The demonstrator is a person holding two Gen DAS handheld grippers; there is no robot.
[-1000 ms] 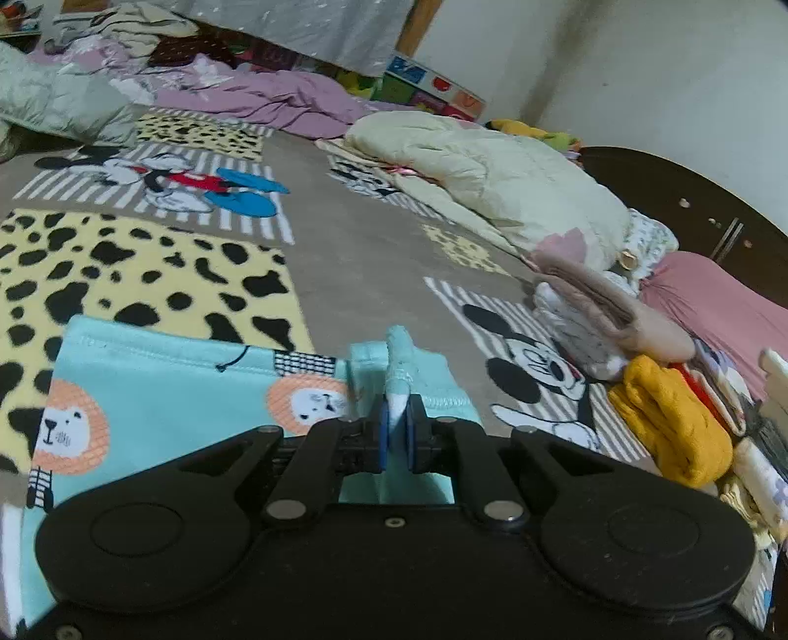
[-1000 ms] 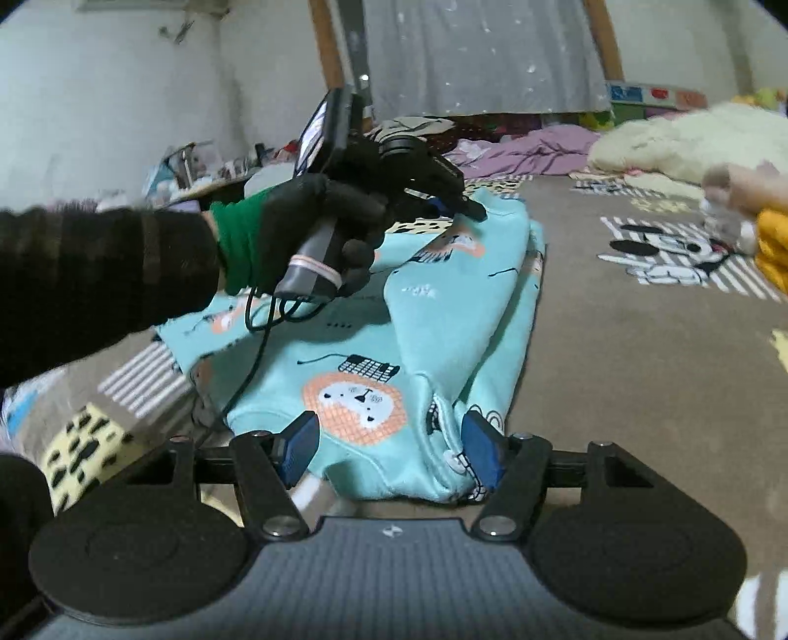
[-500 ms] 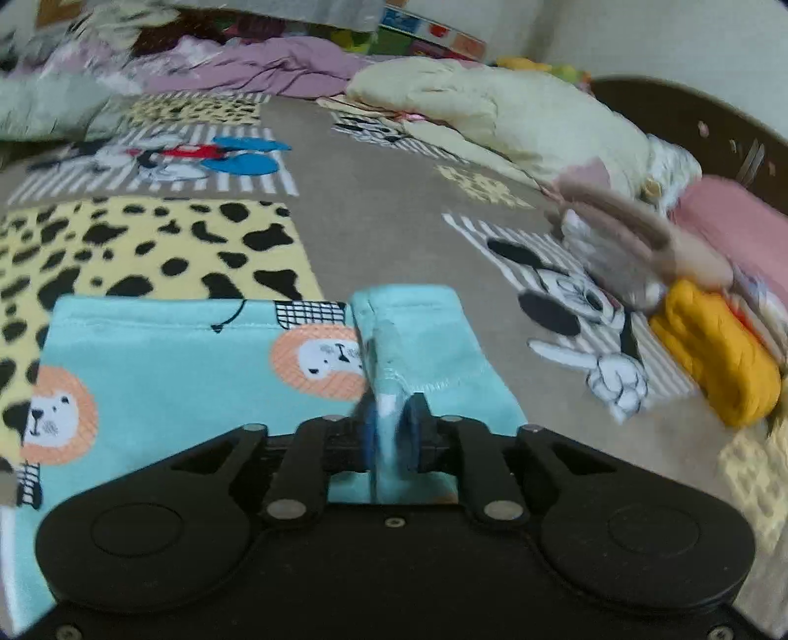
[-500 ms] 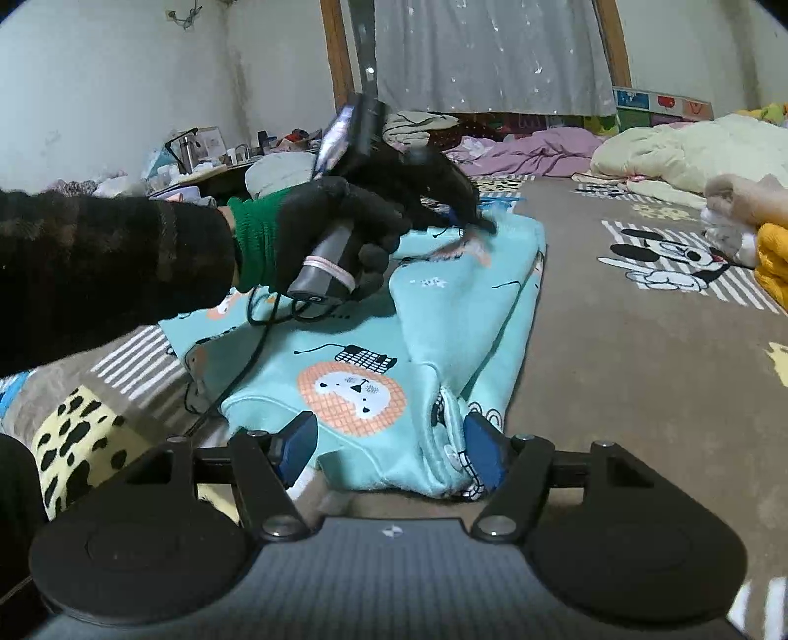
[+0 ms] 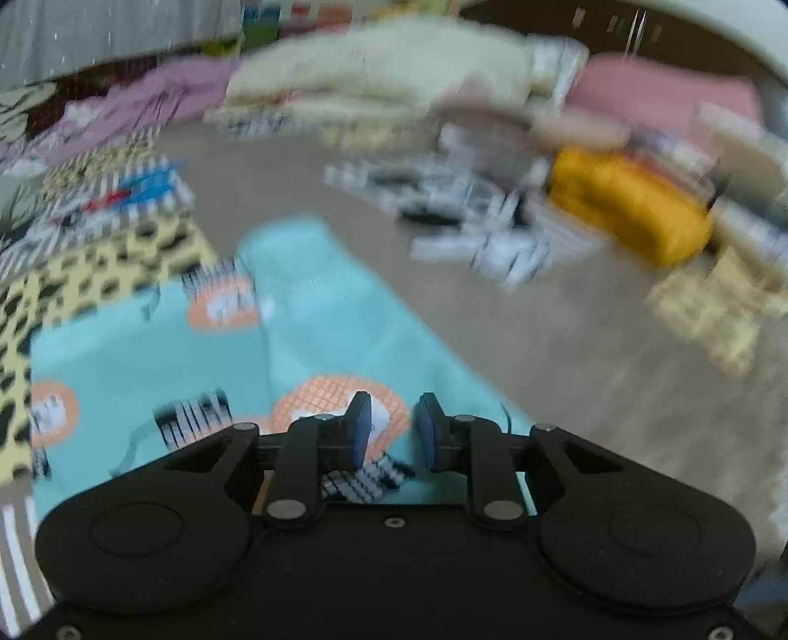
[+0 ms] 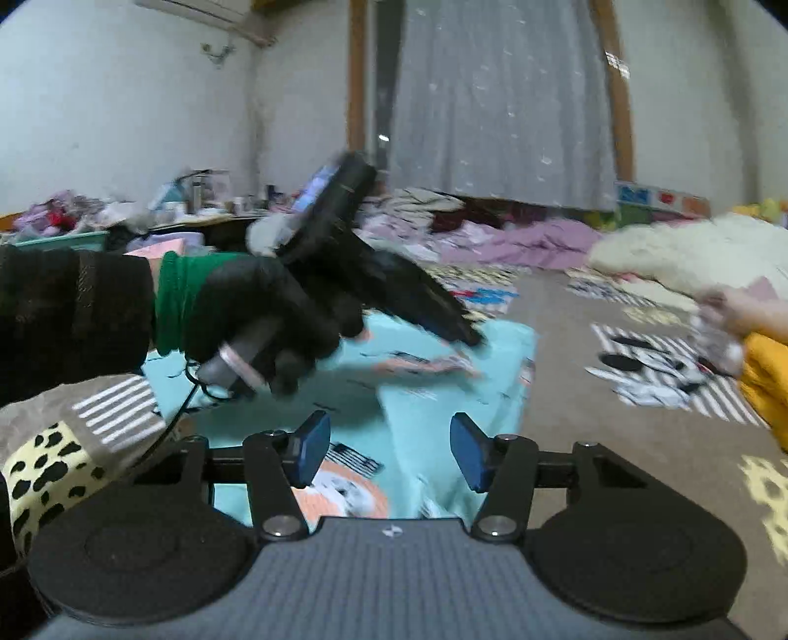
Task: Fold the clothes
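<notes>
Though blurred, teal garment (image 5: 315, 344) on bedspread (image 5: 517, 344).

Home bedroom: cartoon-print bed cover (image 6: 566, 408), cream duvet (image 6: 689, 256), purple bedding (image 6: 532, 241), grey curtain (image 6: 497, 98), wall AC unit (image 6: 207, 15), cluttered side desk (image 6: 197, 221), clothes piles (image 5: 625, 207).

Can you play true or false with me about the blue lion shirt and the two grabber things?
1. The left hand-held gripper is pinching the shirt. False: it is open, nothing between its pads.
2. The right hand-held gripper is open. True.
3. The shirt has lion faces on it. True.
4. The hand holding the left hand-held gripper is bare. False: it wears a black glove.
5. An orange-yellow cloth lies beyond the shirt. True.
</notes>
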